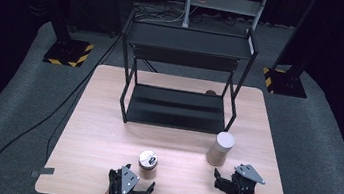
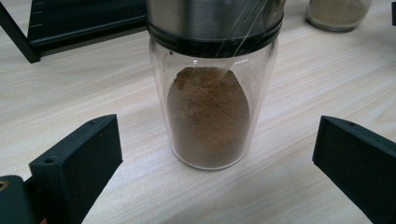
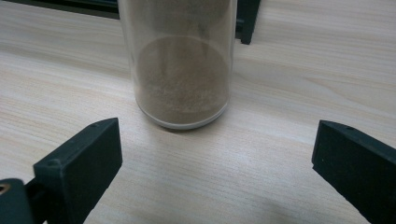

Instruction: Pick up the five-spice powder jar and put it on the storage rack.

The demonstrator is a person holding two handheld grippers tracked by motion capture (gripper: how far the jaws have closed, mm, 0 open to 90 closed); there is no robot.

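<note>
Black left gripper [image 1: 140, 189] at lower centre, jaws spread and empty, right gripper [image 1: 226, 182] at lower right likewise spread, metal-lidded brown-powder jar [image 1: 147, 163] just beyond the left, pale-powder jar [image 1: 220, 148] beyond the right, wooden table [image 1: 99, 138], black shelf rack [image 1: 183, 73] upper centre.

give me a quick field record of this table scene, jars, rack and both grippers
surface: wooden table
rack: black two-tier shelf rack, at the table's far side
jar 1: glass jar with metal lid, brown powder inside, upright, ahead of the left gripper
jar 2: taller jar of paler powder, upright, ahead of the right gripper
left gripper: jaws wide open, not touching jar 1
right gripper: jaws wide open, not touching jar 2
</note>
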